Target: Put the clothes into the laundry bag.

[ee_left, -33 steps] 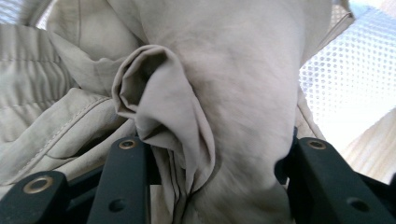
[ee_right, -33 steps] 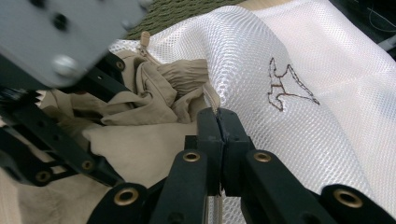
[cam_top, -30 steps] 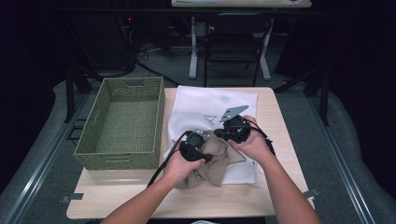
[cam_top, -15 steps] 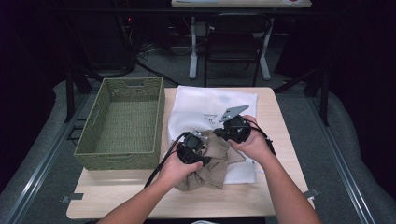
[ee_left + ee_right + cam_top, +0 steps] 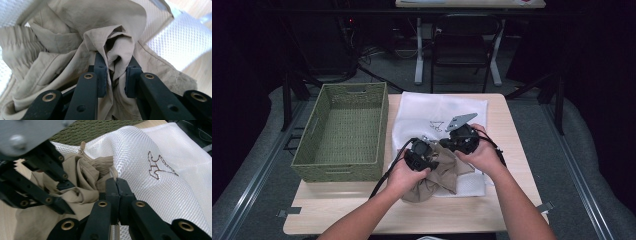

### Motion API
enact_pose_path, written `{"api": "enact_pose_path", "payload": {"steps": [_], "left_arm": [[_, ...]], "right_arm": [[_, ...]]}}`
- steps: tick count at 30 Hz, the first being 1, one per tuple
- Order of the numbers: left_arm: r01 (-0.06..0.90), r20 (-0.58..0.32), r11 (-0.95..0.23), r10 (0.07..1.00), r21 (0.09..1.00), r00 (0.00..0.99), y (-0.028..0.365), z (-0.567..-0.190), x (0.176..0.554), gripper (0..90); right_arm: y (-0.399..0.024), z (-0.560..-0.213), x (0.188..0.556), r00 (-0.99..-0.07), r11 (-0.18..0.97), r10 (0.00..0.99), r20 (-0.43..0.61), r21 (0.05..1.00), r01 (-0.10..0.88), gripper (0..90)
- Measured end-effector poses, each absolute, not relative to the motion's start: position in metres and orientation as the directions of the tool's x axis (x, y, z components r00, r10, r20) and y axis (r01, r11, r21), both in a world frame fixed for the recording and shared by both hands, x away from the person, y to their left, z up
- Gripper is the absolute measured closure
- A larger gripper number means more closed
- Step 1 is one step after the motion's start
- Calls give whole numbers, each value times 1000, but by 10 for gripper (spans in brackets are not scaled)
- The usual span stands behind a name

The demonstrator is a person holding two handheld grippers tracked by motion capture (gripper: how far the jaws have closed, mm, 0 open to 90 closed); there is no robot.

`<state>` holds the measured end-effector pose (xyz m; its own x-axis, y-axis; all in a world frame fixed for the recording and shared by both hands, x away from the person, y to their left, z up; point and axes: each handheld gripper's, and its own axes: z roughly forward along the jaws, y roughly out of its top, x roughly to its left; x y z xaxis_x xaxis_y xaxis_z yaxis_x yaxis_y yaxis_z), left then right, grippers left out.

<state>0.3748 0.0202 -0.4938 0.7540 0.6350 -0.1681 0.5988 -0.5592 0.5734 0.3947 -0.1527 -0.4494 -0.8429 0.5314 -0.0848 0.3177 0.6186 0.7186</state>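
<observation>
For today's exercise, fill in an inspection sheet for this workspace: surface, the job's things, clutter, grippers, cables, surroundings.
Surface: light wooden table.
Job's things: crumpled beige fabric garment half inside white mesh laundry bag.
Clutter: green woven rectangular basket, nothing inside it.
Grippers: left gripper has just been closing, a garment fold between its jaws; right gripper shut on the bag's edge.
Cables: black cable trails from left gripper.
Surroundings: black chair, dark floor.
</observation>
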Motion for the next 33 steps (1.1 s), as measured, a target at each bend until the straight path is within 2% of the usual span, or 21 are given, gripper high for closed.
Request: {"api": "enact_pose_path", "payload": {"steps": [10,17,18,24,28,33], "left_arm": [[620,-164,-510,678,596,716,9,-497,395,772],[656,-223,-439,701,614,678,7,-506,405,733],[657,-227,-438,699,614,678,7,-506,405,686],[611,-191,-457,679,646,709,8,-500,398,561],[589,-186,-464,659,662,729,10,-490,388,519],[565,-184,-461,640,685,746,24,-473,371,508]], "right_arm": [[-151,-449,394,-844,617,530,-81,720,318,894],[-153,-450,395,-844,613,532,-73,721,324,894],[-154,-450,395,-842,611,534,-72,721,326,894],[-159,-449,398,-837,602,542,-68,726,331,894],[-161,-450,399,-833,599,549,-67,727,336,893],[-162,-449,399,-829,592,554,-70,734,333,893]]}}
